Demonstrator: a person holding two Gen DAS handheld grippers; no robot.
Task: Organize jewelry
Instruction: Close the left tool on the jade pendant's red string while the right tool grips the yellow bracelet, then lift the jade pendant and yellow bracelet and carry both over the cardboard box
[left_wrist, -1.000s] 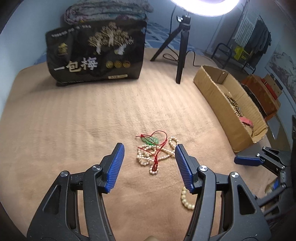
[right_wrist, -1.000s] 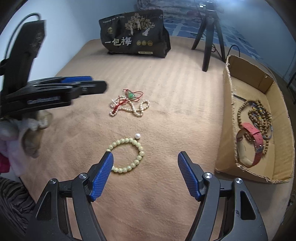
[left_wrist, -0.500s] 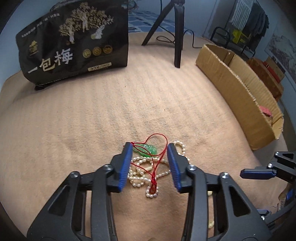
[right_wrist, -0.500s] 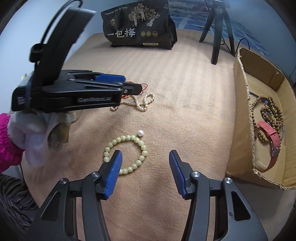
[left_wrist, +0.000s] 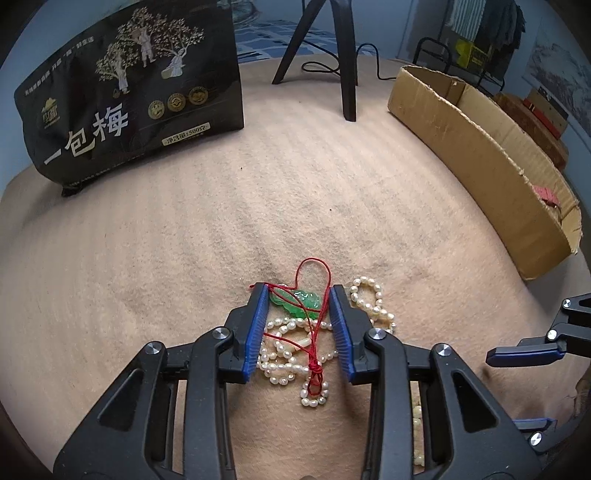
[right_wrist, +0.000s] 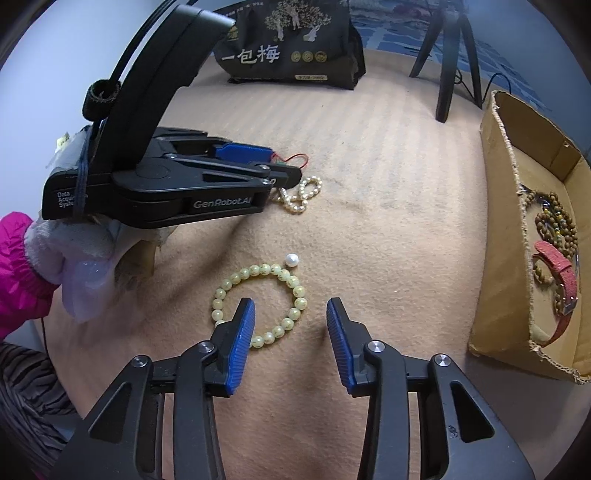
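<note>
Both jaws have just been closing, still ungripped: left gripper (left_wrist: 297, 325) straddles the pearl tangle (left_wrist: 295, 347), right gripper (right_wrist: 290, 334) straddles the bead bracelet's (right_wrist: 258, 302) edge nearer the cardboard box (right_wrist: 506, 206); you pinch beads, not blanket.

Pink sleeve (right_wrist: 16, 273), white glove (right_wrist: 74, 266)

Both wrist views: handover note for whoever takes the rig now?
Left gripper: jaws have just been closing, straddling the green pendant and pearl strand; not clamped yet.
Right gripper: jaws also closing, one side of the yellow-green bead bracelet between them, no grip.
Done: wooden beads and red strap in the cardboard box.
Left: these pieces, plus the loose pearl.
</note>
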